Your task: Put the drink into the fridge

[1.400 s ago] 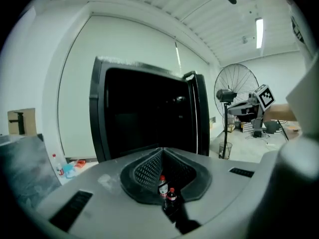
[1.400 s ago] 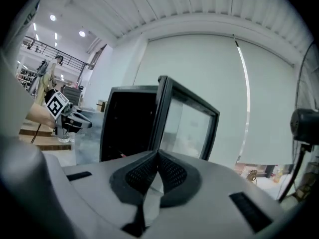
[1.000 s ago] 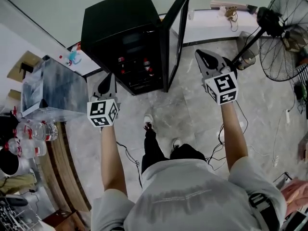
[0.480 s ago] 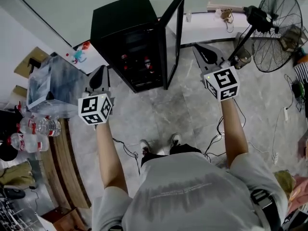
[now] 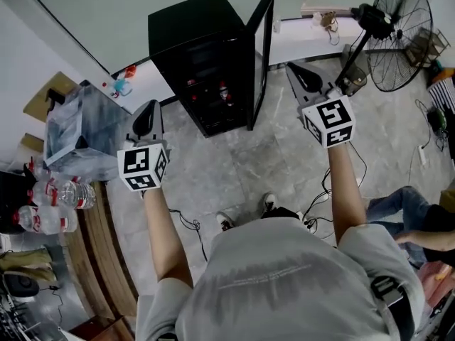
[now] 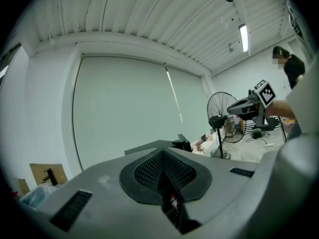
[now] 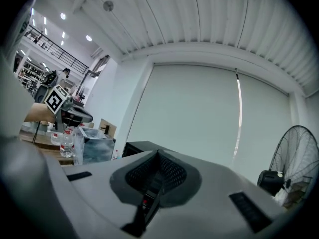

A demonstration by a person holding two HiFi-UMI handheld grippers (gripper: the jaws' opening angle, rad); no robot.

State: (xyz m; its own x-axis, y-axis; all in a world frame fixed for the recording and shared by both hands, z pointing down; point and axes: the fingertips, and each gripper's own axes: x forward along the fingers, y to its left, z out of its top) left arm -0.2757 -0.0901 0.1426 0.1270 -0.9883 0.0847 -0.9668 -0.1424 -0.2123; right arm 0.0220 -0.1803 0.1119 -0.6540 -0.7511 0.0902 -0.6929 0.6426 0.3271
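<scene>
Drink bottles (image 5: 222,91) stand on a shelf inside the black fridge (image 5: 192,30), whose door (image 5: 260,59) hangs open on its right side. My left gripper (image 5: 147,112) hovers in front of the fridge toward its left, jaws pressed together with nothing in them. My right gripper (image 5: 298,73) is just right of the open door, jaws likewise together and empty. Well left of the fridge lie water bottles (image 5: 60,194); a fan (image 5: 398,27) stands off to its right.

Black fridge (image 5: 201,28), grey marbled floor (image 5: 264,156)
</scene>
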